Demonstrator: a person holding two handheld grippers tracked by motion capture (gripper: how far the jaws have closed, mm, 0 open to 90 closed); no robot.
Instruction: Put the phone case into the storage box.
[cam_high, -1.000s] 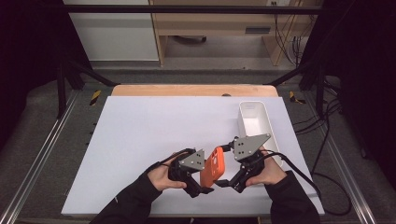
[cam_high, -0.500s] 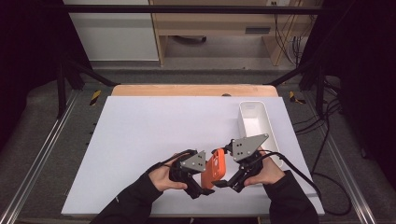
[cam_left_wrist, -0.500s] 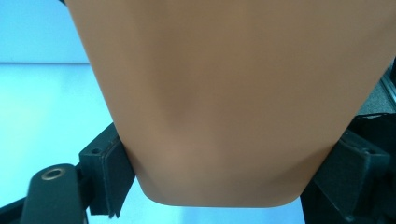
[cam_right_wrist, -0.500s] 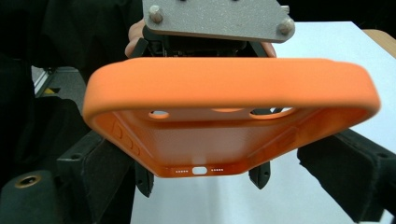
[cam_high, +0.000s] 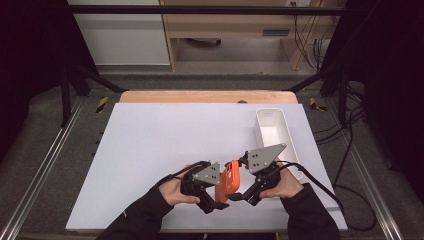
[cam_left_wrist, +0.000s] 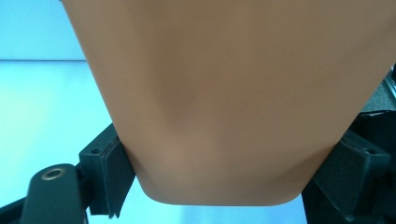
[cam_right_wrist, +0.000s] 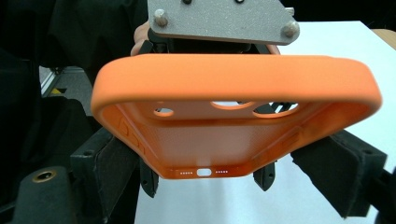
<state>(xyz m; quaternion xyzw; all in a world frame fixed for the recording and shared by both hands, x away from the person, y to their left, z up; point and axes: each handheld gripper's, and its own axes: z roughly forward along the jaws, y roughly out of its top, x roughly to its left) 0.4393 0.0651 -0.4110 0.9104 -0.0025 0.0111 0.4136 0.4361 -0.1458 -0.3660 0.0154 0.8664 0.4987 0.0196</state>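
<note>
White tabletop (cam_high: 150, 150) is lying under us; we are holding the orange phone case (cam_high: 229, 180) above it, left gripper (cam_high: 212, 192) clamping it, right gripper (cam_high: 245, 192) just closing onto it; white bin (cam_high: 272, 130) is waiting empty.

A broad white table (cam_high: 165, 150) carries the work, its far edge showing a strip of bare wood (cam_high: 207, 96). Directly on it sits a long white tray (cam_high: 276, 137), lying lengthwise along the right edge, from near the far right corner back toward the near side.
</note>
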